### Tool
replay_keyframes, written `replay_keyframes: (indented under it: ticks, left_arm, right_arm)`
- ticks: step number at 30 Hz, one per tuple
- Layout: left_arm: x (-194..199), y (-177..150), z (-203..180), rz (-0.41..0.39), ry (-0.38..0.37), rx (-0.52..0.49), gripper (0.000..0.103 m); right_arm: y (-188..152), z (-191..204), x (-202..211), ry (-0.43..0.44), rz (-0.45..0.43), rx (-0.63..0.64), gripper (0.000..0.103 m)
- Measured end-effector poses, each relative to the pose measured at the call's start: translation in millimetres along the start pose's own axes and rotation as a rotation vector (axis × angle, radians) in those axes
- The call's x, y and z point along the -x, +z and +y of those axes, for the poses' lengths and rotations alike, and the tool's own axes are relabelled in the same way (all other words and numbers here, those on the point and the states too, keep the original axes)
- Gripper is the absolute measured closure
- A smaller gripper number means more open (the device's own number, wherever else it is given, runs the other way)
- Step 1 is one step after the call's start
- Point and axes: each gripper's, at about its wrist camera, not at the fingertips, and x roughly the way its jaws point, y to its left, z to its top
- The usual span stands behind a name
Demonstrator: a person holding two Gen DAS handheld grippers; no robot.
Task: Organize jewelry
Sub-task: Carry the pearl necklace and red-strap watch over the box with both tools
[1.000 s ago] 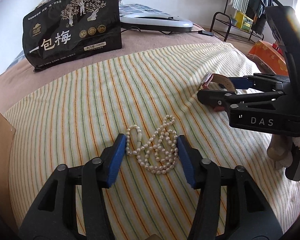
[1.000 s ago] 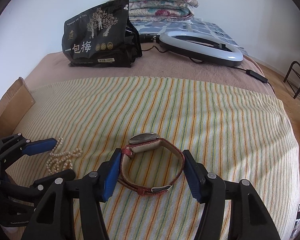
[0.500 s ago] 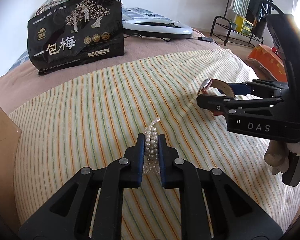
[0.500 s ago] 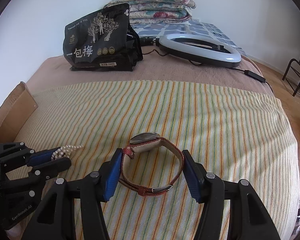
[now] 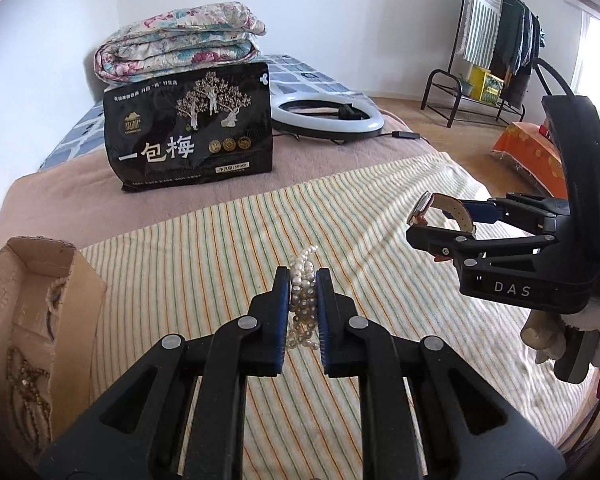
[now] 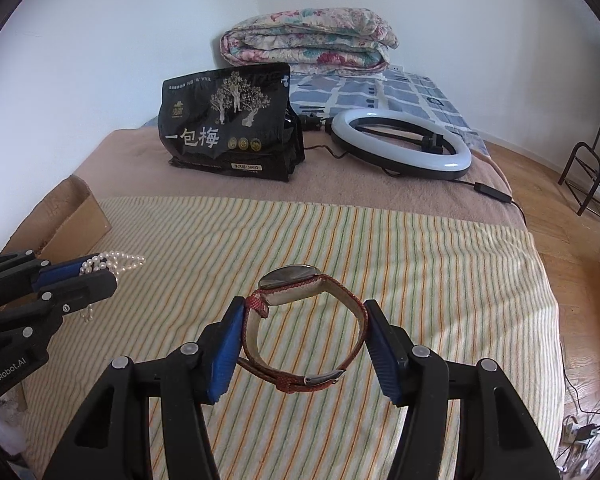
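A white pearl necklace [image 5: 303, 300] is bunched between the blue pads of my left gripper [image 5: 302, 276], which is shut on it and holds it above the striped cloth [image 5: 204, 264]. From the right wrist view the pearls [image 6: 116, 260] stick out of that gripper [image 6: 82, 276] at the left. A wristwatch with a red strap [image 6: 300, 320] hangs between the pads of my right gripper [image 6: 305, 308], shut on its strap and lifted off the cloth. The left wrist view shows the watch [image 5: 440, 212] in that gripper [image 5: 444, 224] at the right.
An open cardboard box [image 5: 24, 320] with brown bead strings inside stands at the left edge of the bed. At the back lie a black snack bag [image 5: 188, 128], a ring light [image 5: 328, 114] with its cable, and a folded floral quilt [image 5: 180, 44]. A clothes rack [image 5: 496, 48] stands beyond.
My left gripper closed on the spread pearl necklace and lifted it off the cloth. My right gripper rose with the watch in it. The cardboard box came into the left wrist view.
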Motion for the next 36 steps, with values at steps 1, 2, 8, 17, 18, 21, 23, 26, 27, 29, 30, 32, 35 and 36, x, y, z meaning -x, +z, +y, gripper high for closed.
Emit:
replay_keyframes:
  ticks: [1,2,8,17,18,21,23,26,27,29,30,32,35,36]
  left_arm:
    - [6,1,0,-0.01,0.0,-0.001,0.092]
    - [12,2,0,-0.02,0.001,-0.001,0.092]
    - [49,4,6,-0.07,0.008,-0.002,0.092]
    - [102,3,47,-0.132,0.052,0.043,0.092]
    - [107,3,54,-0.137,0.059,0.054,0.092]
    - [121,3,76,-0.15,0.083,0.078,0.092]
    - [131,3,91,-0.162,0.107,0.09,0.092]
    - [141,2,115,-0.177,0.131,0.125,0.092]
    - [144,2,123,-0.18,0.138,0.137,0.092]
    - [148,2,138,-0.187,0.151,0.149,0.092]
    - [150,1,146,-0.19,0.165,0.153,0.092]
    - [152,-1,160,-0.189,0.173,0.168,0.092]
    - [151,-6,180,-0.177,0.191,0.197,0.092]
    - [150,-7,186,-0.172,0.196,0.204,0.092]
  right_arm:
    - [1,2,5,0.001,-0.005,0.003,0.043]
    - [1,5,11,0.002,-0.011,0.006,0.044]
    - [5,27,48,0.025,-0.051,0.018,0.043]
    - [12,76,86,0.081,-0.106,0.057,0.043]
    - [14,82,89,0.089,-0.111,0.061,0.043]
    - [16,100,94,0.113,-0.122,0.073,0.043]
    - [17,113,97,0.129,-0.127,0.082,0.043]
    - [19,134,99,0.148,-0.134,0.102,0.043]
    - [20,141,99,0.156,-0.135,0.108,0.043]
    - [21,154,98,0.175,-0.134,0.117,0.043]
    - [21,160,97,0.184,-0.132,0.121,0.043]
    - [20,174,96,0.204,-0.128,0.128,0.043]
    - [18,194,91,0.23,-0.119,0.14,0.043]
    - [17,201,89,0.239,-0.116,0.143,0.043]
